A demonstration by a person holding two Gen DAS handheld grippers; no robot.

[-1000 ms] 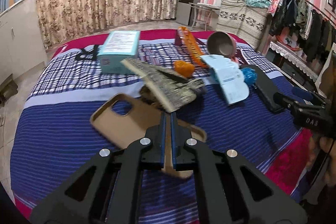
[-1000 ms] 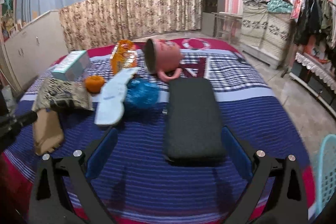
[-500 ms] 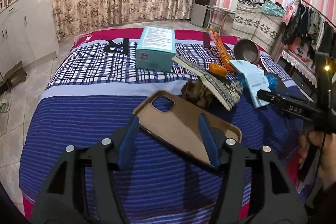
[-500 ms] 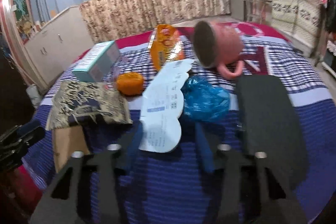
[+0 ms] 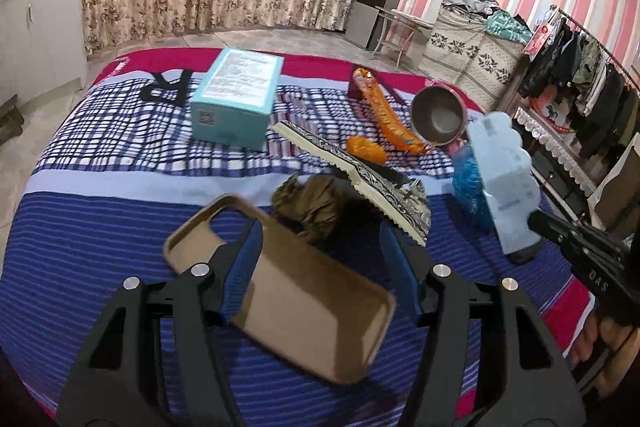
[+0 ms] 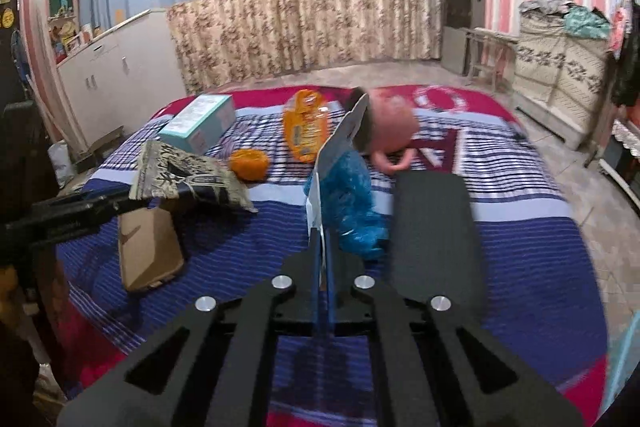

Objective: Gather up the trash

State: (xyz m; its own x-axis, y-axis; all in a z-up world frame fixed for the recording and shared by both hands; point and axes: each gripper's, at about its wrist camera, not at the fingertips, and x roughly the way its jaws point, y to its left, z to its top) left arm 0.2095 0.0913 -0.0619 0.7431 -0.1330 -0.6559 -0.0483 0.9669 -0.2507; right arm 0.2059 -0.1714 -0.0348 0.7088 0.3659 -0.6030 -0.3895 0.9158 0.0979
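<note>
My right gripper (image 6: 321, 239) is shut on a pale blue paper card (image 6: 334, 155) and holds it on edge above the bed; the card also shows lifted in the left wrist view (image 5: 505, 179). A crumpled blue plastic wrapper (image 6: 352, 203) lies just behind it. My left gripper (image 5: 324, 239) is open, its fingers astride a tan phone case (image 5: 288, 299) that lies on the blue striped blanket. A crumpled brown wad (image 5: 316, 203) sits just beyond it, under a patterned book (image 5: 360, 175). An orange wrapper ball (image 5: 366, 149) and an orange snack bag (image 5: 390, 119) lie farther back.
A teal box (image 5: 236, 99) stands at the back of the bed. A pink mug (image 6: 390, 135) lies on its side. A black flat pad (image 6: 434, 227) lies right of my right gripper. A clothes rack (image 5: 580, 75) and a cabinet (image 6: 120, 79) flank the bed.
My right gripper shut on the paper card and lifted it off the bed onto its edge. My left gripper, shut a second ago, opened and moved forward over the phone case.
</note>
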